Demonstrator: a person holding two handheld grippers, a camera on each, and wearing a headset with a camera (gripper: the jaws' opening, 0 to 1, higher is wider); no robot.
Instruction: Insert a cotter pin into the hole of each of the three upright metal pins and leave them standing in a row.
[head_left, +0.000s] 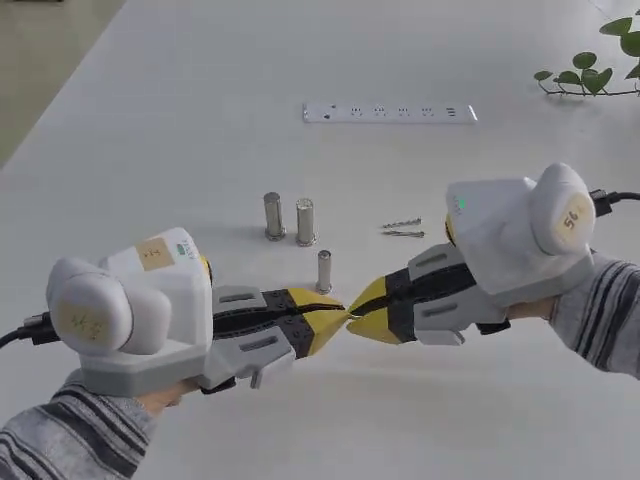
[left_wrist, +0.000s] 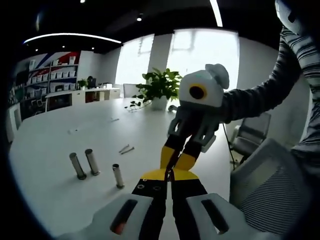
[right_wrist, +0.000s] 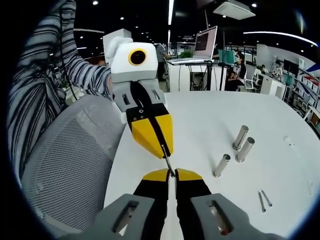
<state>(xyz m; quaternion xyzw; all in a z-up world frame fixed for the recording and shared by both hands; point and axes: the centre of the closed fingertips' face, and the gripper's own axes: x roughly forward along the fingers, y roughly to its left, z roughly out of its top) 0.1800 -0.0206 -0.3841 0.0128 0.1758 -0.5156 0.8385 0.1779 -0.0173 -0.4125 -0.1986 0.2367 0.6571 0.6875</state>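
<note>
Cotter pin (right_wrist: 169, 161) is held at both ends. The left gripper (head_left: 339, 316) and right gripper (head_left: 356, 312) meet tip to tip, each with its jaws closed on the pin, just in front of the front metal pin (head_left: 324, 270). That one stands upright and untouched. Two more metal pins (head_left: 273, 215) stand side by side behind it to the left. Spare cotter pins (head_left: 402, 228) lie flat behind it to the right. Power strip (head_left: 390, 113) sits well beyond it on the white table (head_left: 150, 150).
</note>
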